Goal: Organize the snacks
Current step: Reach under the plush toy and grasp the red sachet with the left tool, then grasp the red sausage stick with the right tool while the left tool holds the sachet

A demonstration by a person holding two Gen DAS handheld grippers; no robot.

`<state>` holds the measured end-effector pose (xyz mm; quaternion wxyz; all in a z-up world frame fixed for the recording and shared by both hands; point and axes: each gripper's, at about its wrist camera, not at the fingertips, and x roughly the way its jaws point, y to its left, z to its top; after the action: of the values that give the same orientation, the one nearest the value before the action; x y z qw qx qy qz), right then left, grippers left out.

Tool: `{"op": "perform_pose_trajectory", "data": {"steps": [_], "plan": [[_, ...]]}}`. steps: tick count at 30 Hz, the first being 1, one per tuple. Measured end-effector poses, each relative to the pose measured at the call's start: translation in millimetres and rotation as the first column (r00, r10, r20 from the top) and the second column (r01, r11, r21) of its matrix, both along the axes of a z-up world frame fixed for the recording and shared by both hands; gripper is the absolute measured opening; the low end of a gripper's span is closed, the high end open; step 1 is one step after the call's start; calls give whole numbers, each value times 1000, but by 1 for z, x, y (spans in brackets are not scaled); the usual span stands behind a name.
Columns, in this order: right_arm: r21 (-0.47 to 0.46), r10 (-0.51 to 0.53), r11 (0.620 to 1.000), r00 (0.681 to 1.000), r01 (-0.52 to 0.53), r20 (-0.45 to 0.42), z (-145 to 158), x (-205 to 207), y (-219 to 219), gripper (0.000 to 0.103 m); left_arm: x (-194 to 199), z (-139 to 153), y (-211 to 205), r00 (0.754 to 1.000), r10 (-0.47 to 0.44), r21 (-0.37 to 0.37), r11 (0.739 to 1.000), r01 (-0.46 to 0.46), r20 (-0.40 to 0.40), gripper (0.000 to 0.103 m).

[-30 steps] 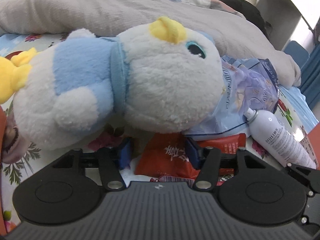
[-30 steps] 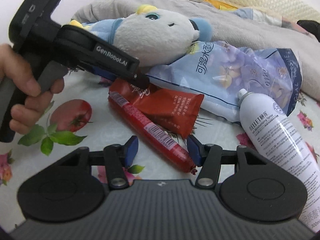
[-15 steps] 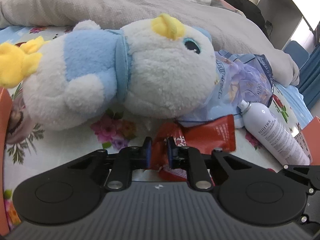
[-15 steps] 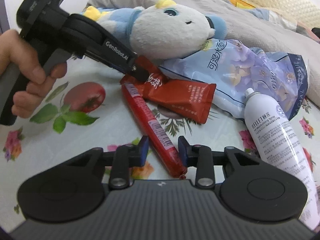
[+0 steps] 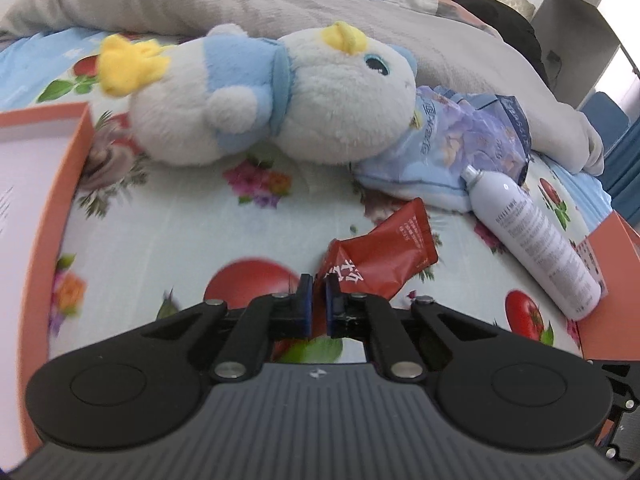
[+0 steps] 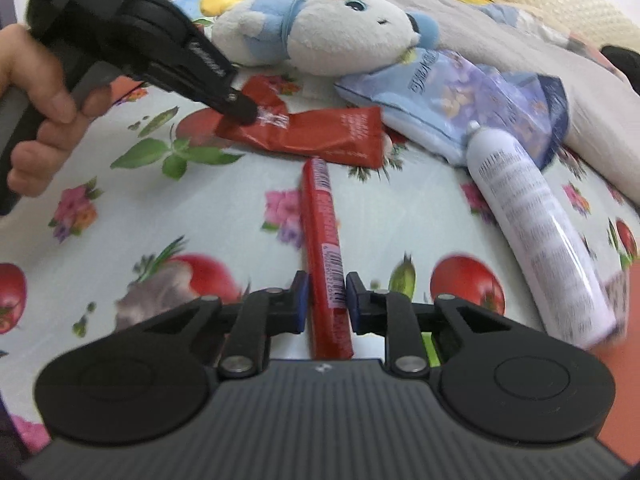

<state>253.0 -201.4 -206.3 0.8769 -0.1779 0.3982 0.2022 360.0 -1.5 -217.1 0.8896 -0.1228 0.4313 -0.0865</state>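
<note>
My left tool pinches the red snack pouch by its corner, so it hangs free. My right tool, jaws just closing, clamps the red sausage stick, which points to twelve o'clock over the bed; both can go boxward.

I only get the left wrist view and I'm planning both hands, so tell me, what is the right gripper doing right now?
Observer: The right gripper has just been closing on a long red sausage stick; its pads look pressed on the near end.
Operator: How close is that stick to the red packet in my left gripper?
Observer: Its far end lies right by the lower edge of the red packet, away from the left gripper; I cannot tell whether they touch.
</note>
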Motion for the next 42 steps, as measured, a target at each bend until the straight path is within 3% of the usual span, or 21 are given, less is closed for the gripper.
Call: {"op": "perform_pose_trajectory", "data": {"steps": [11, 19, 25, 28, 31, 33, 35, 36, 39, 42], "plan": [[56, -154, 987, 988, 153, 15, 7, -50, -13, 23, -84, 14, -7, 998, 69, 5, 998, -69, -1, 7], [93, -261, 961, 965, 262, -26, 12, -86, -32, 23, -142, 16, -6, 985, 158, -29, 987, -161, -73, 7], [124, -283, 950, 958, 286, -45, 15, -109, -39, 23, -169, 13, -10, 979, 136, -82, 985, -150, -152, 7], [134, -297, 944, 953, 303, -63, 15, -113, -43, 23, -179, 15, -16, 980, 96, -72, 991, -110, -174, 8], [154, -294, 941, 953, 302, -74, 16, -116, -48, 24, -186, 15, -20, 970, 33, -106, 993, -61, -243, 15], [163, -304, 936, 949, 313, -80, 15, -115, -52, 24, -191, 18, -23, 967, 15, -95, 995, -41, -254, 27], [173, -309, 932, 948, 319, -82, 15, -115, -54, 24, -197, 24, -29, 971, -3, -54, 999, -10, -240, 54], [178, -304, 933, 950, 312, -74, 15, -115, -54, 24, -200, 27, -32, 974, -10, -34, 999, 2, -226, 56], [200, -290, 934, 955, 298, -68, 15, -113, -55, 39, -202, 34, -41, 978, -39, 33, 998, 47, -204, 61], [191, -285, 937, 957, 291, -57, 12, -110, -54, 40, -199, 41, -50, 983, -75, 94, 991, 92, -166, 64]]}}
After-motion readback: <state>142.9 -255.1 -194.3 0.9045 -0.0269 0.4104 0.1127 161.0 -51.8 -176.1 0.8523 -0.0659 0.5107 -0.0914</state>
